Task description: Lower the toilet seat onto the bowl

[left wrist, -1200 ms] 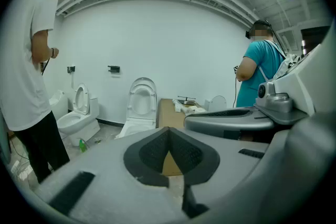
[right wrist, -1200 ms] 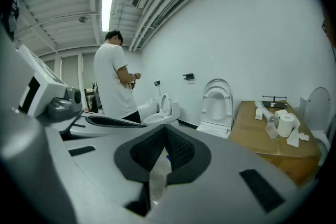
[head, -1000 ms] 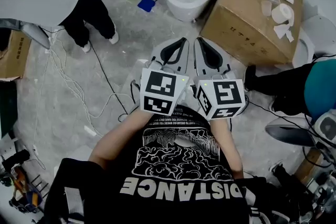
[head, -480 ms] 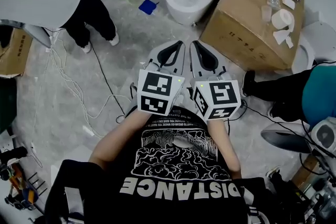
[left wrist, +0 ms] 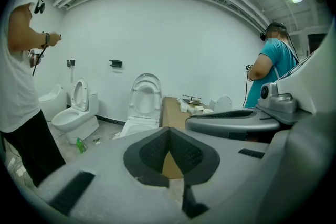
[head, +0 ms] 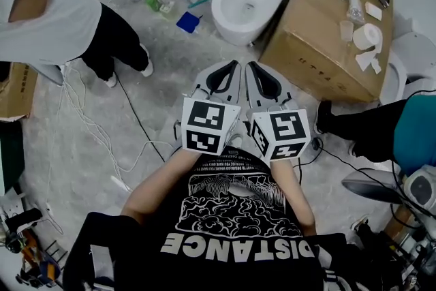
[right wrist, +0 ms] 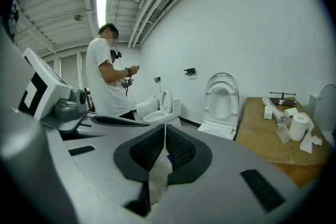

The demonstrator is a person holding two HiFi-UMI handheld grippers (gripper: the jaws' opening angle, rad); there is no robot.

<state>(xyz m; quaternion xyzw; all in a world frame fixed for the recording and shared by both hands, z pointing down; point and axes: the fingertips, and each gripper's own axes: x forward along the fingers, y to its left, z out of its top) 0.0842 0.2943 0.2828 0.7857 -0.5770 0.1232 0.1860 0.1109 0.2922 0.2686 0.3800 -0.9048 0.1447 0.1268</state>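
Not much contact to report yet. The toilet seat [left wrist: 145, 94] was seen standing upright against the back wall, long axis vertical and hinge end down at the bowl [head: 240, 5], so nothing had been lowered. In the head view the bowl sat at the upper middle of the frame. The left gripper [head: 234, 65] and right gripper [head: 249, 65] were held side by side below it, both pointed up the frame toward it but well apart from it, with bare floor [head: 204, 44] in between. Both sets of fingers [left wrist: 154, 151] were pressed together with nothing pinched, as was clear in each gripper view. In the left gripper view the seat was found up and a bit left of the fingertips, and in the right gripper view up and to the right. So the toilet lay roughly centred between the two, with neither really nearer. A cardboard box [head: 320, 31] was parked right beside the bowl on the frame's right, so the seat's top edge would probably be better reached from the front or left.
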